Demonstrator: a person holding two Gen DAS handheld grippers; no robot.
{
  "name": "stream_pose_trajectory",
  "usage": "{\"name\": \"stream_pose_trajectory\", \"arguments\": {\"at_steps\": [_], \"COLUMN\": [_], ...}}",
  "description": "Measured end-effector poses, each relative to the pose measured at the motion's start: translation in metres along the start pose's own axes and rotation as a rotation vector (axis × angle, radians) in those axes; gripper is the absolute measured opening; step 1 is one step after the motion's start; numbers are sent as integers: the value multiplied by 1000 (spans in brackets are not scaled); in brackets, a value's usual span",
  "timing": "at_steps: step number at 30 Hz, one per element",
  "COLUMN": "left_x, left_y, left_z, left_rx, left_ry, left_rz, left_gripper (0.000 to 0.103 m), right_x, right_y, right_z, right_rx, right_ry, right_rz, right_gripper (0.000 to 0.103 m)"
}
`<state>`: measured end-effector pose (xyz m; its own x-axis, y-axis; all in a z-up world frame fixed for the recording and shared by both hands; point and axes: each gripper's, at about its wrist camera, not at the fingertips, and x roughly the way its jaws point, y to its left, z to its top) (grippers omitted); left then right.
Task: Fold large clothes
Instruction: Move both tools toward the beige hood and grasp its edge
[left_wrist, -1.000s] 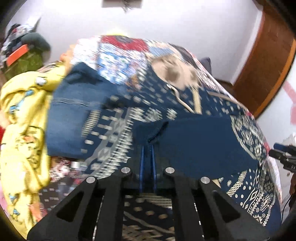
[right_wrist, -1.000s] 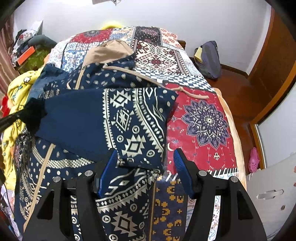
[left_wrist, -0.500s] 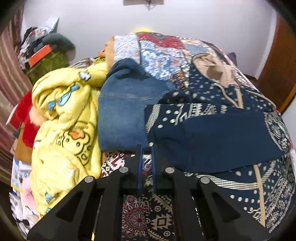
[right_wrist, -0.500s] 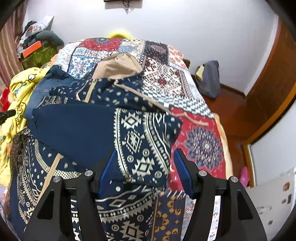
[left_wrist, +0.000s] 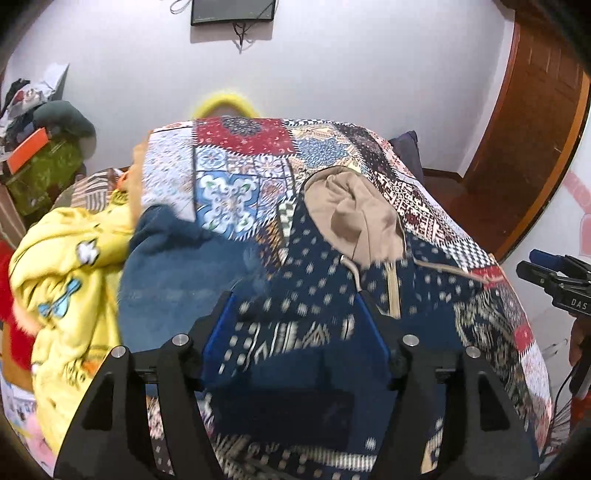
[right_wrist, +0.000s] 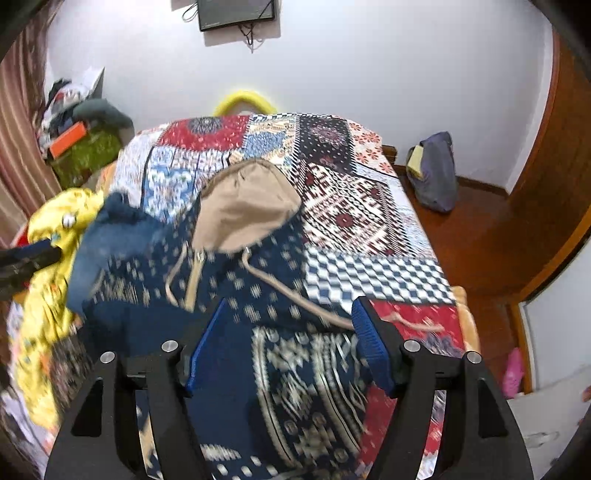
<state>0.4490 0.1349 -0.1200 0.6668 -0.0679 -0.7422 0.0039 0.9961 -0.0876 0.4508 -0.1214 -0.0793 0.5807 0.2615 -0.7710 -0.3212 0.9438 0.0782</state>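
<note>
A navy patterned hooded garment (left_wrist: 314, 295) with a tan hood (left_wrist: 354, 218) lies spread on the patchwork bedspread (left_wrist: 236, 162); its sleeve is folded across the body. It also shows in the right wrist view (right_wrist: 280, 354), tan hood (right_wrist: 243, 206) at the top. My left gripper (left_wrist: 293, 325) is open and empty above the garment's left side. My right gripper (right_wrist: 286, 339) is open and empty above the folded sleeve. The right gripper shows at the left wrist view's right edge (left_wrist: 554, 277).
A blue denim piece (left_wrist: 173, 273) and a yellow cartoon blanket (left_wrist: 62, 280) lie at the bed's left side. A cluttered shelf (right_wrist: 77, 129) stands at the back left. A grey bag (right_wrist: 432, 173) sits on the wooden floor to the right. A wooden door (left_wrist: 535, 129) stands right.
My left gripper was shut on the garment's sleeve, carried it left, and has now opened and let it go. Both grippers have lifted and tilted up. The right gripper stayed open.
</note>
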Motion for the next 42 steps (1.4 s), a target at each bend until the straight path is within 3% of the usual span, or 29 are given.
{"name": "stream_pose_trajectory", "arguments": {"at_steps": [8, 17, 21, 24, 26, 28, 29, 31, 32, 33, 36, 38, 42], "left_x": [90, 181, 210, 226, 227, 226, 226, 222, 219, 214, 185, 153, 99], "left_y": [-4, -3, 5, 6, 5, 1, -2, -8, -13, -16, -23, -24, -30], "left_z": [31, 39, 37, 33, 31, 31, 31, 31, 32, 35, 41, 44, 45], "left_rx": [-58, -176, -275, -320, -336, -327, -316, -283, -255, -224, -160, -153, -106], "left_ry": [107, 213, 238, 274, 255, 233, 228, 225, 219, 212, 148, 95, 44], "left_rz": [-68, -61, -87, -129, -130, -134, -129, -100, -84, -69, -50, -76, -107], "left_gripper": [64, 64, 64, 64, 64, 60, 50, 34, 17, 11, 10, 10, 10], "right_x": [76, 181, 211, 213, 210, 206, 205, 200, 195, 191, 166, 145, 93], "right_y": [-5, -24, -30, -27, -19, -10, -6, -1, 1, 1, 1, 4, 4], "right_z": [34, 48, 51, 51, 50, 47, 46, 44, 44, 44, 43, 43, 34], "right_rx": [63, 250, 319, 343, 323, 287, 272, 238, 223, 213, 171, 125, 104], "right_ry": [103, 276, 320, 297, 267, 240, 230, 219, 218, 218, 192, 149, 99], "right_rz": [57, 128, 139, 143, 156, 125, 120, 120, 131, 141, 162, 143, 185], "right_gripper": [67, 67, 67, 67, 59, 38, 34, 15, 14, 13, 12, 12, 12]}}
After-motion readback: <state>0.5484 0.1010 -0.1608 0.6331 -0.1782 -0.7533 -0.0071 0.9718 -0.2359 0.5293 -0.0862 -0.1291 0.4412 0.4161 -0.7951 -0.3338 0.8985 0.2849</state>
